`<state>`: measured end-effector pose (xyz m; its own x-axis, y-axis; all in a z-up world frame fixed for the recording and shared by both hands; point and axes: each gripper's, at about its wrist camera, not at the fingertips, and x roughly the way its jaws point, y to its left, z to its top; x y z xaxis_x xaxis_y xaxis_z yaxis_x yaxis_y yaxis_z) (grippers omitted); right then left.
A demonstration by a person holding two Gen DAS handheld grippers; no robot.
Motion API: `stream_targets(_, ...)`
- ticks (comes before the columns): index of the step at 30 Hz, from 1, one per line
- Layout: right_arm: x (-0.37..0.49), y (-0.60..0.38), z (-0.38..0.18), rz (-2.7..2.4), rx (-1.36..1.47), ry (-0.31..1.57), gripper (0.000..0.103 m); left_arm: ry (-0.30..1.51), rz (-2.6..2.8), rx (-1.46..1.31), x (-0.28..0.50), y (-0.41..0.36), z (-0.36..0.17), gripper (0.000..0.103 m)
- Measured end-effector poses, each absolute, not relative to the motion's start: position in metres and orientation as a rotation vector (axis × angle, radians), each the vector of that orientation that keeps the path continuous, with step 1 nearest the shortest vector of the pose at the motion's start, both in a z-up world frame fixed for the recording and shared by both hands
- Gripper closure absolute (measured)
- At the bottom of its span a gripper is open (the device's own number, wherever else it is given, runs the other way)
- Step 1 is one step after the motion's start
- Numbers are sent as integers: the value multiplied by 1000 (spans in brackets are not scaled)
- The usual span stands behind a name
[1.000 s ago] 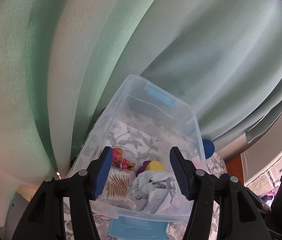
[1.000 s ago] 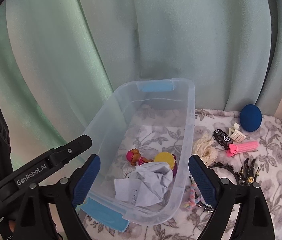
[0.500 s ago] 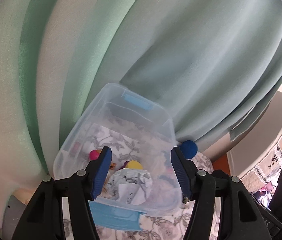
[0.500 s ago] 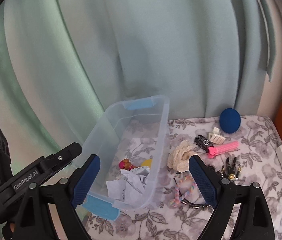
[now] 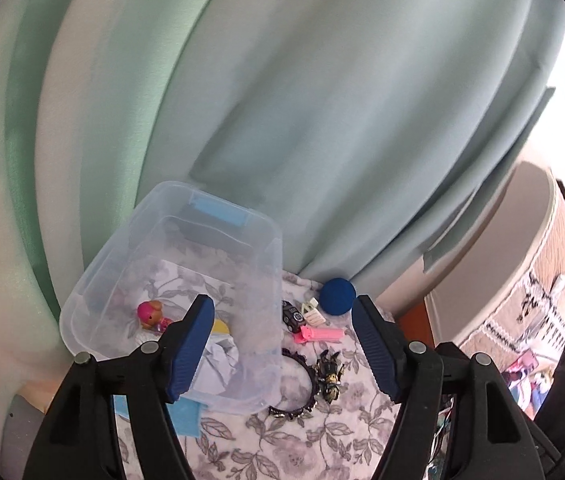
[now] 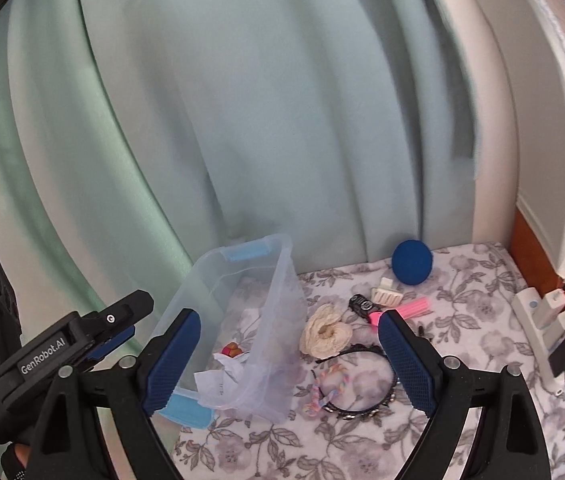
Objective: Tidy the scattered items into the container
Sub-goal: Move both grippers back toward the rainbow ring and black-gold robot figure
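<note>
Right wrist view shows the right gripper [image 6: 288,354] wide apart and empty — the black headband [image 6: 356,376] lies right below it. The left gripper [image 5: 282,348] is opening, empty too, nearer the clear box [image 5: 266,264].

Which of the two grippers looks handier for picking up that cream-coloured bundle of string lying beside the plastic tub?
Right, probably. The right gripper stands open and empty with the string bundle between its fingers in its view. The left gripper, opening and empty, cannot see it behind the tub.
</note>
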<state>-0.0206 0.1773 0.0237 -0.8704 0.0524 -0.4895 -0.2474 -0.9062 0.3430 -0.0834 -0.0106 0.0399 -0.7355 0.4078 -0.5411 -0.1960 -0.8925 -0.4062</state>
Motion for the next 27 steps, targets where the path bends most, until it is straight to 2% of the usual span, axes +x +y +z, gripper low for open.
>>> stream_targets(12,36,233,38,2756,-539,725,10,-170,2600,-814,-45,66,61,31)
stream_targets(27,69,280,17,2680,-556,774,10,-38,2543,-847,-30,123,48,31)
